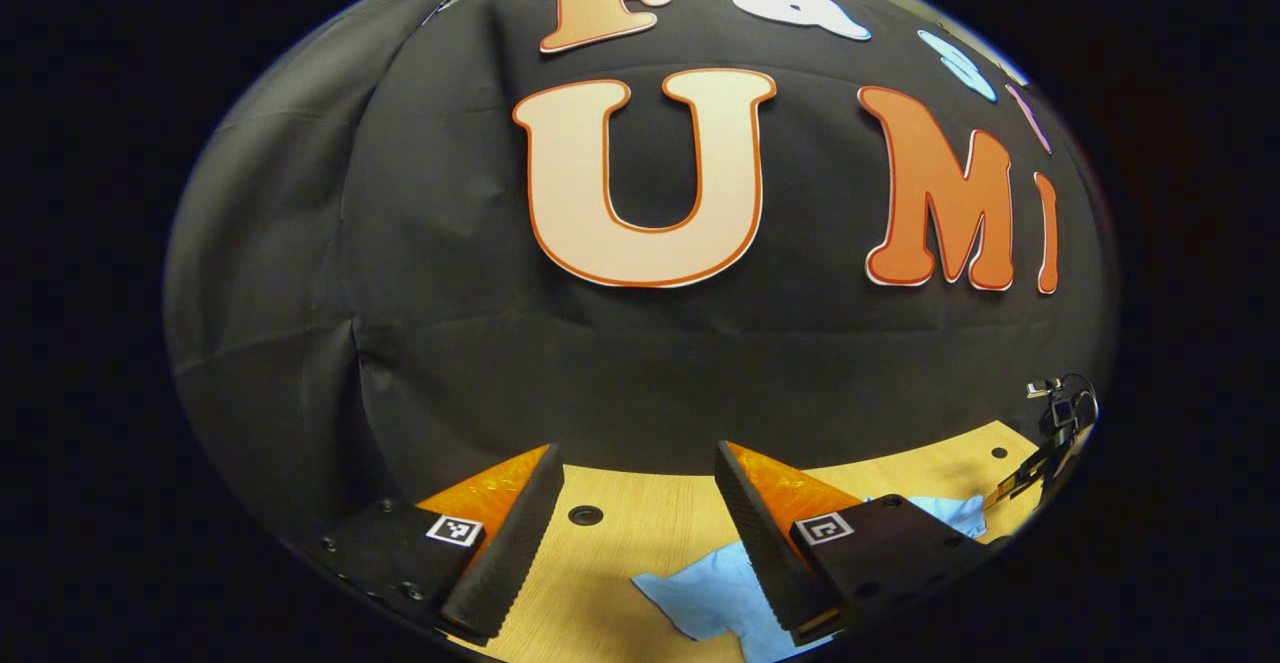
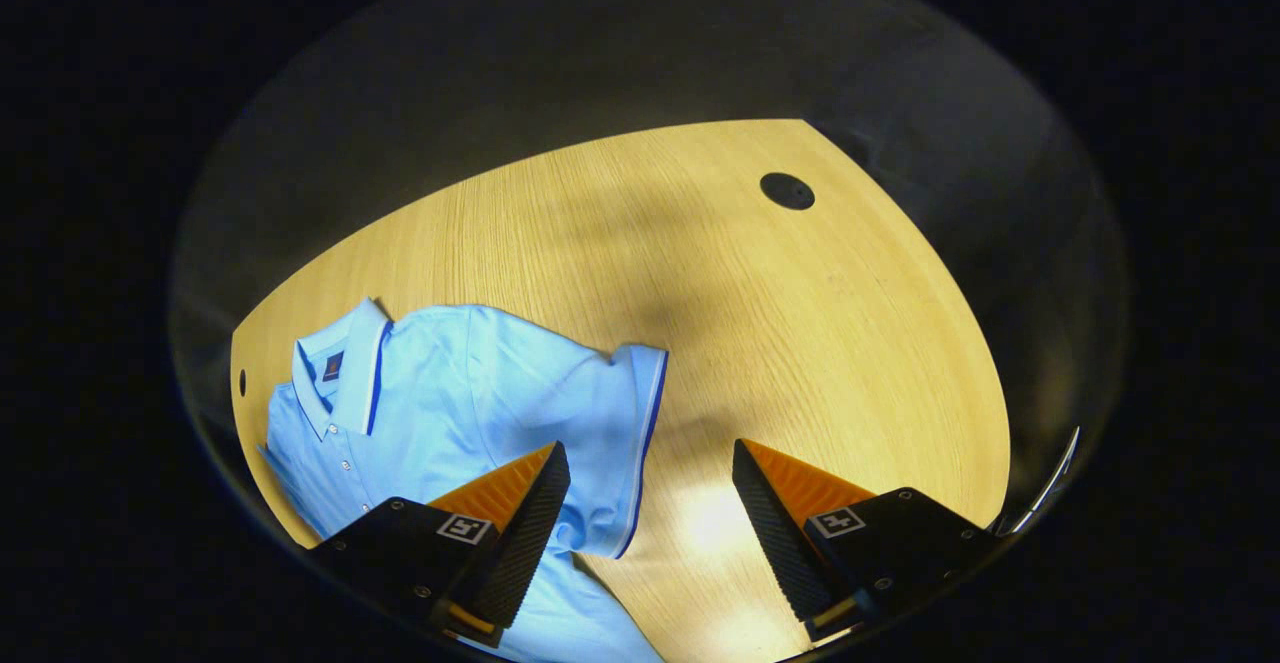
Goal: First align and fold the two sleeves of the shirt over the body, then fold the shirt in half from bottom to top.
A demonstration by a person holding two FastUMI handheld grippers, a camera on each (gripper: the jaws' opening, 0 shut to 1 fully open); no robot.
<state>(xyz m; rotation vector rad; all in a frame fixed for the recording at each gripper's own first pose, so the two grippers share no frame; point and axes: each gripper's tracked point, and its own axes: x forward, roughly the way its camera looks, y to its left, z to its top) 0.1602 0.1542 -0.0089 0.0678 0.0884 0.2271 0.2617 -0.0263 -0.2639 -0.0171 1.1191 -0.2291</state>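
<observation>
Dim booth, glare patch on table (image 2: pixel 715 518), strong fisheye warping.

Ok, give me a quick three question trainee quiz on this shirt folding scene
1. True or false: the right claw is clamped on the light blue polo shirt.
2. The sleeve nearest the right claw lies: A) spread out on the wooden table, B) folded over the body.
3. Fill in: the left claw stands ___.

Key: 1 false; 2 A; 3 open.
</observation>
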